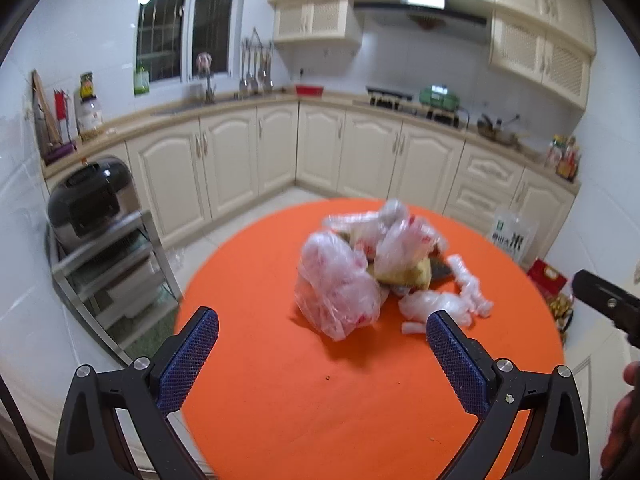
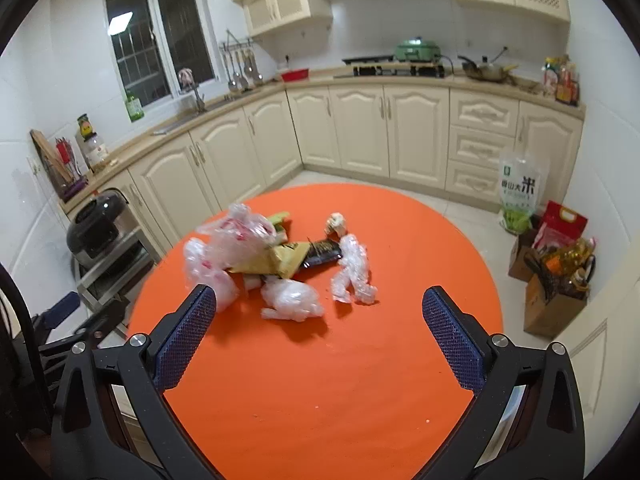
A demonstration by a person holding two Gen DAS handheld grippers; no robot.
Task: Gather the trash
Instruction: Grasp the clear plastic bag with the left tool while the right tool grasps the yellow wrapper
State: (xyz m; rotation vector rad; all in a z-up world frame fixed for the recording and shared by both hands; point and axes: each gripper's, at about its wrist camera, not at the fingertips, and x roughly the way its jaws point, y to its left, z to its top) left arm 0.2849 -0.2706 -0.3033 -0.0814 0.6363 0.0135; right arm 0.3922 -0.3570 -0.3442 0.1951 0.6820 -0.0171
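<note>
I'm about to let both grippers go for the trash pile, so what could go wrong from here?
1. The plastic bags are thin and crumpled; an open right gripper may pinch only a fold and let it slip.
2. The wrappers lie half under the bags, so lifting one piece could drag others across the table.
3. The left gripper, also open, faces the same pile; the two might collide.

Cream cabinets [image 2: 360, 128] line white-tiled walls [image 1: 80, 32]; a dark window [image 2: 156, 36] reflects a lamp.
</note>
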